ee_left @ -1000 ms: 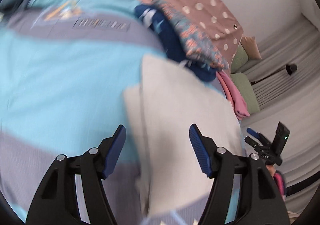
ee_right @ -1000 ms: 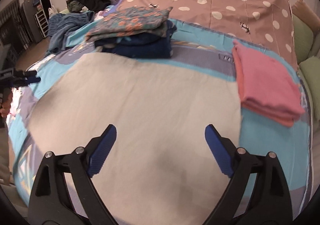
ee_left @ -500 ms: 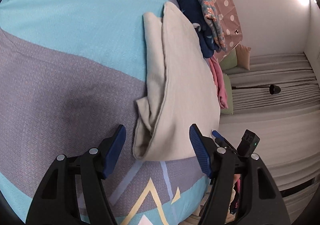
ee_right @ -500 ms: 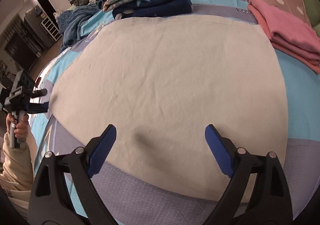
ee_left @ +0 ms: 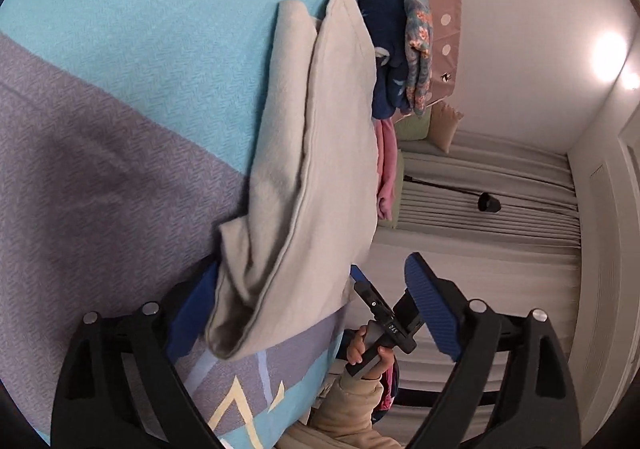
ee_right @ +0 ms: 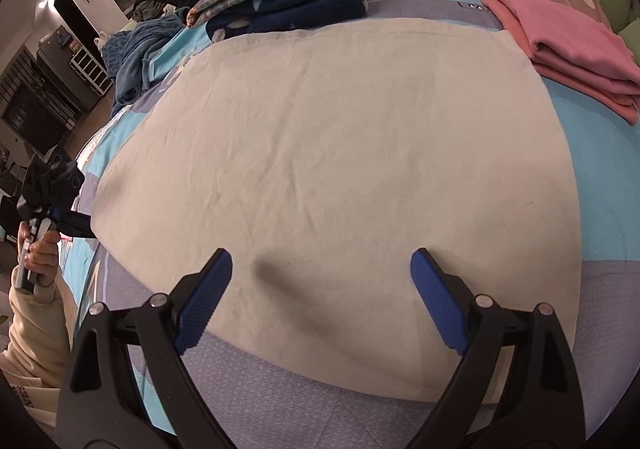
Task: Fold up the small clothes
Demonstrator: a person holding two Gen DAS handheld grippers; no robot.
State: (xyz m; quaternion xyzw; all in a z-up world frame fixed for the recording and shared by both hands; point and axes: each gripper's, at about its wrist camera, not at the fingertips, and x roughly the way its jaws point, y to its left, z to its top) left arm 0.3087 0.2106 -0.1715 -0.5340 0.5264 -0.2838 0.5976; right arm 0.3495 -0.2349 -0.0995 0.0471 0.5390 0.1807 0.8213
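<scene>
Beige cloth [ee_right: 340, 169] flat on bed [ee_right: 624, 217], frame centre; both hand-held grippers spread.

Left hand-held gripper [ee_left: 316, 309]: jaws opening, cloth's folded corner between them, low centre of the left view; pads not pressing. Right hand-held gripper [ee_right: 320, 297]: spread over near hem, holding nothing. Risk: the left jaws catch one layer only, or the bedcover with it, and the fold skews. Beyond: pink stack [ee_right: 568, 49] upper right and navy stack [ee_right: 288, 5] top centre crowd the far edge; blue heap [ee_right: 136, 53] upper left.

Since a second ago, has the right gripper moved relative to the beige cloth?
Yes. The right gripper has come closer and lower over the beige cloth; the pink stack has slid toward the frame's upper right.
</scene>
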